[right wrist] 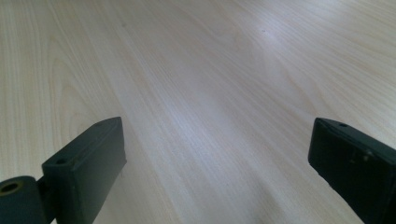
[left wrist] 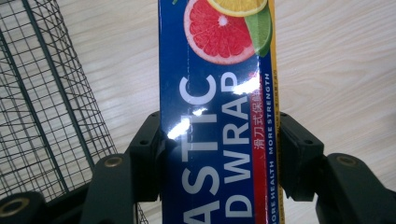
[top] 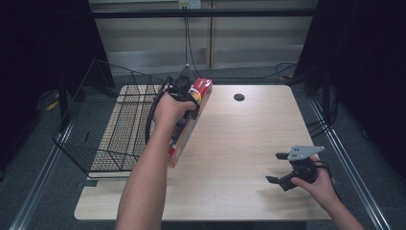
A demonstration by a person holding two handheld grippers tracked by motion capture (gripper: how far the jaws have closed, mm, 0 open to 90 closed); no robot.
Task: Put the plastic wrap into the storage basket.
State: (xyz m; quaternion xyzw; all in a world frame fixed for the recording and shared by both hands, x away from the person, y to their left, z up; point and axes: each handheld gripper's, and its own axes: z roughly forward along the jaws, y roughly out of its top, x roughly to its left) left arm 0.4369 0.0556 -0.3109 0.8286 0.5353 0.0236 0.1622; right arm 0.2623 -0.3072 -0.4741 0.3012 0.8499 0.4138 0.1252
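Nearest the person, the right tongs (top: pixel 281 167) rest gaping, empty, low over the bare tabletop (top: pixel 239 139); farther off, the left tongs (top: pixel 184 93) clamp a long plastic wrap box (top: pixel 184 129) across its width, lifted and tilted beside the wire basket (top: pixel 105 120)

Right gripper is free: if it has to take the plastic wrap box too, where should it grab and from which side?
Probably the box's lower end, approached from the open table side. The left gripper is shut across its narrow width higher up, and the wire basket blocks the other side. The right gripper is open.

The blue box (left wrist: pixel 217 116) reads "ASTIC", "D WRAP" and "MORE STRENGTH".
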